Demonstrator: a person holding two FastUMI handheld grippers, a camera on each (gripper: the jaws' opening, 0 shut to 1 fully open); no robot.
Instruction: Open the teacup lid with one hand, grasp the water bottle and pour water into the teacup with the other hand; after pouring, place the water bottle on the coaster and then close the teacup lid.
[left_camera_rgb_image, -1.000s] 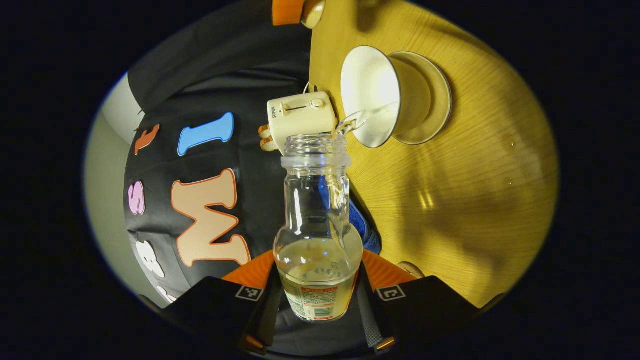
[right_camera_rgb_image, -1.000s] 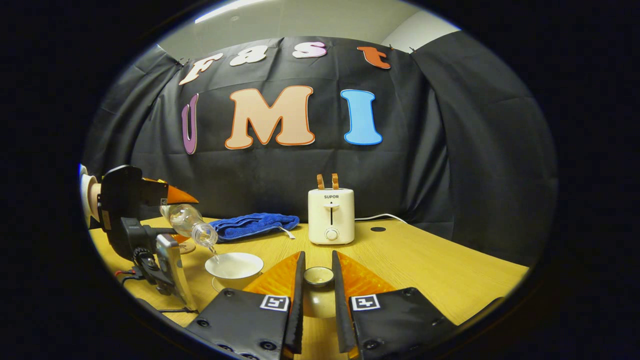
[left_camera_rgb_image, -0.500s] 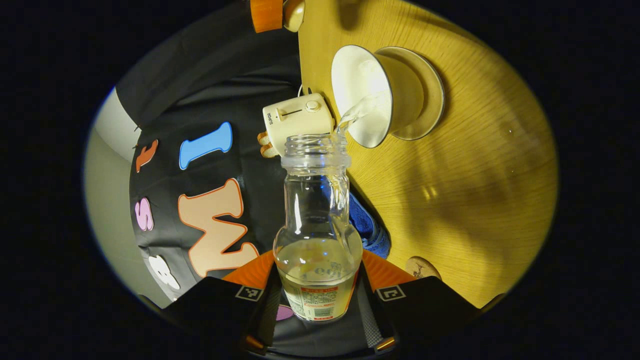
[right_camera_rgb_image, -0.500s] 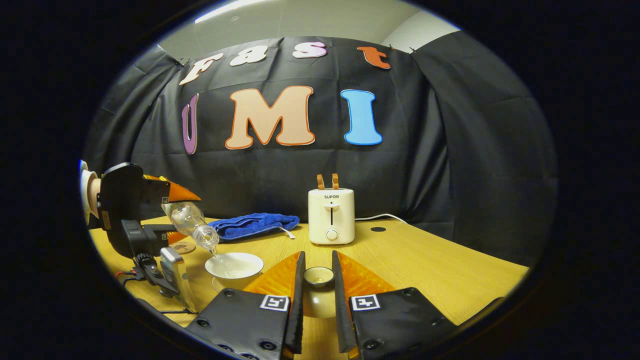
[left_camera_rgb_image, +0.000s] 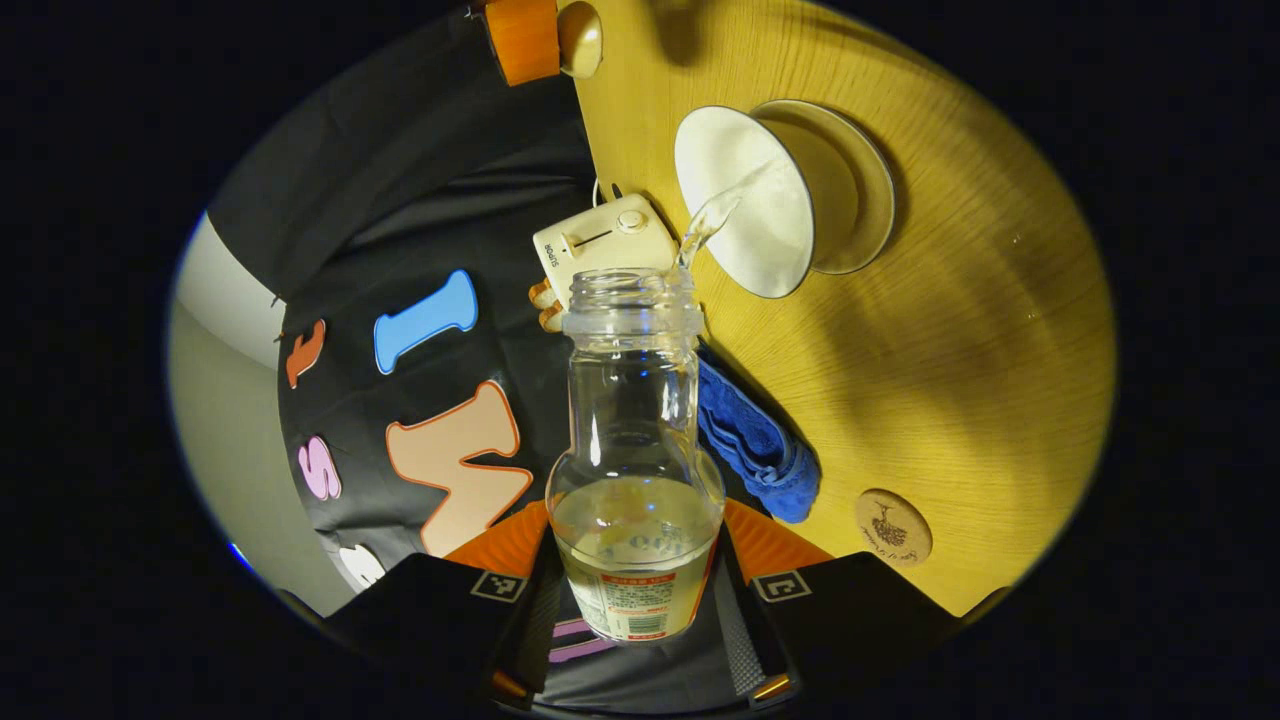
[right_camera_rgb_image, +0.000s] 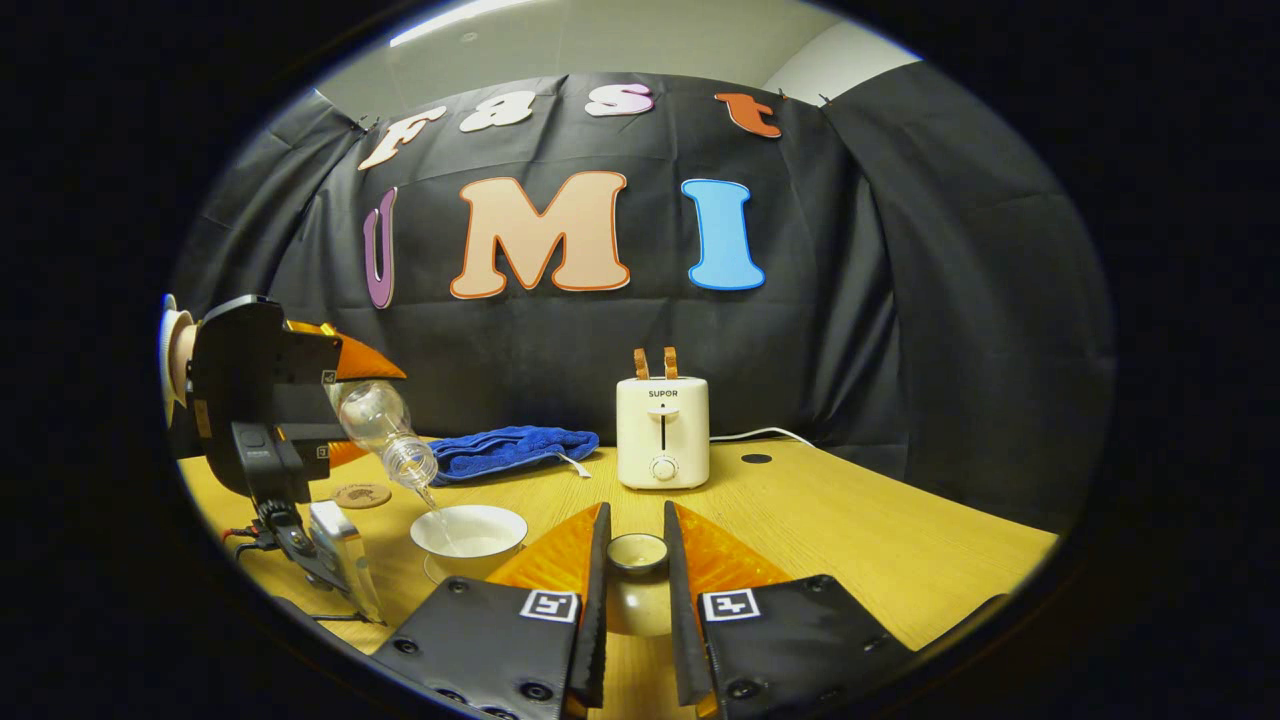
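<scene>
Left gripper view: left hand-held gripper (left_camera_rgb_image: 637, 590) clamps water bottle (left_camera_rgb_image: 636, 470), pouring.

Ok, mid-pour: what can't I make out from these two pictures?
- Water level in the teacup: right gripper view, too small and shallow an angle; left gripper view, pale glare inside.
- Lower part of the lid: right gripper view, hidden between the right gripper's fingers.
- Base of the bottle: left gripper view, hidden behind the left gripper's fingers.

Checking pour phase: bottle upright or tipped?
Tipped: water bottle slants mouth-down from the left tool, a thin stream falling into the teacup.
</scene>
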